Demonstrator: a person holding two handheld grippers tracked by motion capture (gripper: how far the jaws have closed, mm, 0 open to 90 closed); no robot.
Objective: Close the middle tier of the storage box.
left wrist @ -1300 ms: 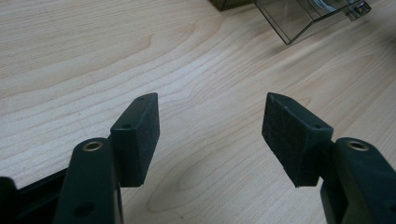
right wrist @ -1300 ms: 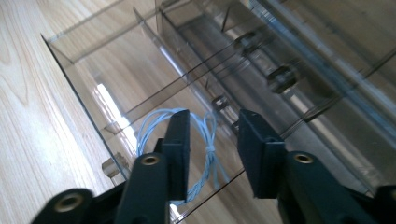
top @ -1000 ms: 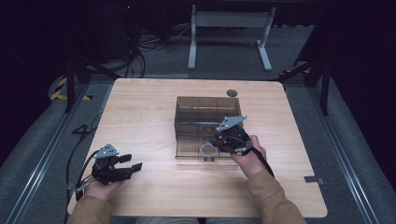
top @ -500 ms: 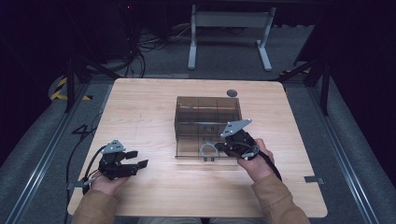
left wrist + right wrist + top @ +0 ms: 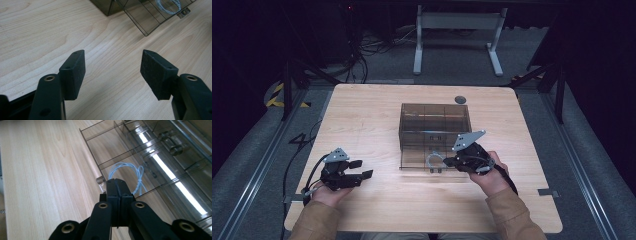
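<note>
Pulled-out drawer (image 5: pixel 427 159) of the smoky plastic organiser box (image 5: pixel 434 122) sits mid-table; a coiled white cord (image 5: pixel 130 173) lies in its front compartment. Right gripper (image 5: pixel 451 162) is at the drawer's front edge, tips by the small clear handle (image 5: pixel 100 180), cord just beyond the tips in the right gripper view. Its jaws have just been closing and are now pressed together w/ nothing visible between them. Right hand comes in from lower right, gripper angled left toward the drawer front. Left gripper (image 5: pixel 362 170) rests over bare table (image 5: pixel 362 115) at lower left, well apart from the box, jaws spread wide, holding nothing; pads (image 5: pixel 75 72) point toward the drawer corner.
</note>
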